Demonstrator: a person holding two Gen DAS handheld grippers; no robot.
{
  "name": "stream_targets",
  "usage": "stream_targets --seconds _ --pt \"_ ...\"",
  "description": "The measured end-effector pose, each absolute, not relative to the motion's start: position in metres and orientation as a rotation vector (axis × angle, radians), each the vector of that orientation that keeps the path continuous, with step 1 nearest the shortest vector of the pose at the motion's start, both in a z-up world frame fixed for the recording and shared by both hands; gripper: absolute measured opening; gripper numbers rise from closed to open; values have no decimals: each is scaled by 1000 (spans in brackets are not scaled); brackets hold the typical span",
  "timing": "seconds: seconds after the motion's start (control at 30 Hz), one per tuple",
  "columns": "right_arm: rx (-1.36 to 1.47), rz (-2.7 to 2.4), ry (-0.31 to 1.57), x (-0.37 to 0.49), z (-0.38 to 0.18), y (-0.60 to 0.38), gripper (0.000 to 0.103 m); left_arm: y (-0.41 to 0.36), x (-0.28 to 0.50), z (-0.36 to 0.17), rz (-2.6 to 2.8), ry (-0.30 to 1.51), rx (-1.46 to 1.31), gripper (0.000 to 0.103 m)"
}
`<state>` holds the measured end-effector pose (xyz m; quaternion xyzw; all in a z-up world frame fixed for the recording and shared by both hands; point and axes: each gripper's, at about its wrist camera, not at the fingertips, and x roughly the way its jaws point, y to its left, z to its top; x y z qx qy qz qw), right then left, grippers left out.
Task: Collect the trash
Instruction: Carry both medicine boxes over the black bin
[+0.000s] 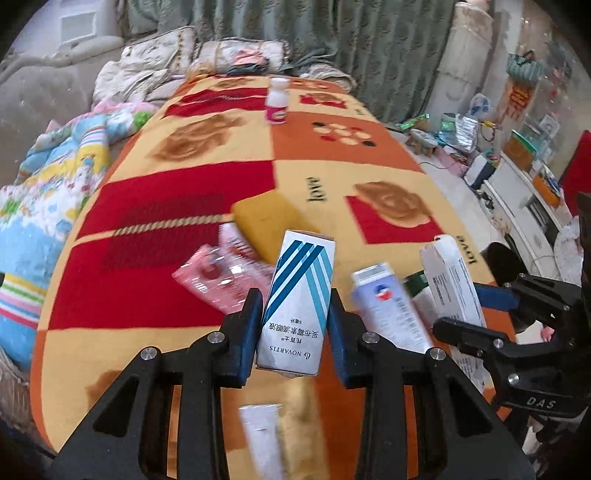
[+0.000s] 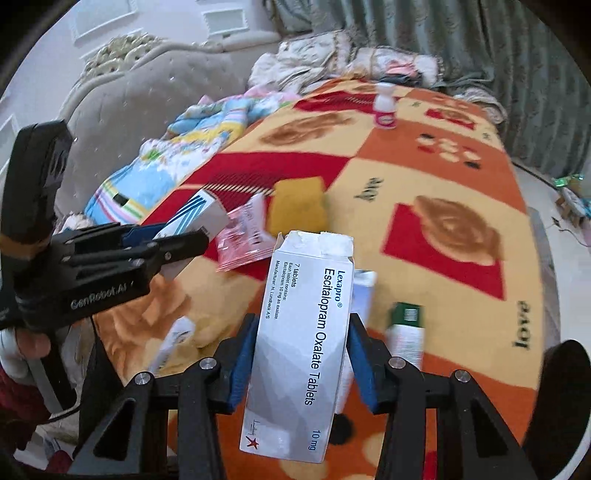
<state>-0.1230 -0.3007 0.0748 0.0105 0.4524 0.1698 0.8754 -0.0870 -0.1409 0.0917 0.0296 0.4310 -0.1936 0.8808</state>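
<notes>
The left gripper (image 1: 293,314) has its blue-padded fingers (image 1: 245,332) clamped on either side of a white carton with blue diagonal stripes (image 1: 297,306), which is raised clear of the bed's patterned blanket (image 1: 177,206). Beside it, the right gripper (image 2: 301,354) grips a grey-and-white Lexapro tablet box (image 2: 301,343) between its own fingers (image 2: 360,365), the box standing nearly upright with its torn top flap facing away from the camera. In the left wrist view the right gripper (image 1: 476,314) shows at the right edge with its box (image 1: 452,280); in the right wrist view the left gripper (image 2: 162,240) shows at the left edge, a gloved hand (image 2: 22,350) below it, with the striped carton (image 2: 195,218) in its fingers. Still on the blanket lie a yellow sponge (image 1: 267,221), a pink packet (image 1: 221,277) just beside it, a white-and-blue tube (image 1: 388,306), a green-and-white carton (image 2: 406,328) and a white tube (image 1: 262,435) near the bottom of the frame. A small white bottle with a pink label (image 1: 277,101) stands upright well away, toward the far end of the bed, near pillows (image 1: 236,55) and a green curtain (image 1: 332,33). A bright patterned quilt (image 1: 55,166) is bunched along the bed's left side.
</notes>
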Motion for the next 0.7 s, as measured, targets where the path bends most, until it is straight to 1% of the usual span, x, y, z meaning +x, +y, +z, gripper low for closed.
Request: stream_targets --seconds 0.33,0.7 --pt "74 210 899 -140 89 -375 46 -213 -98 105 -508 870 119 32" --pt "133 51 888 -163 88 -457 46 -290 -110 99 -617 886 170 32"
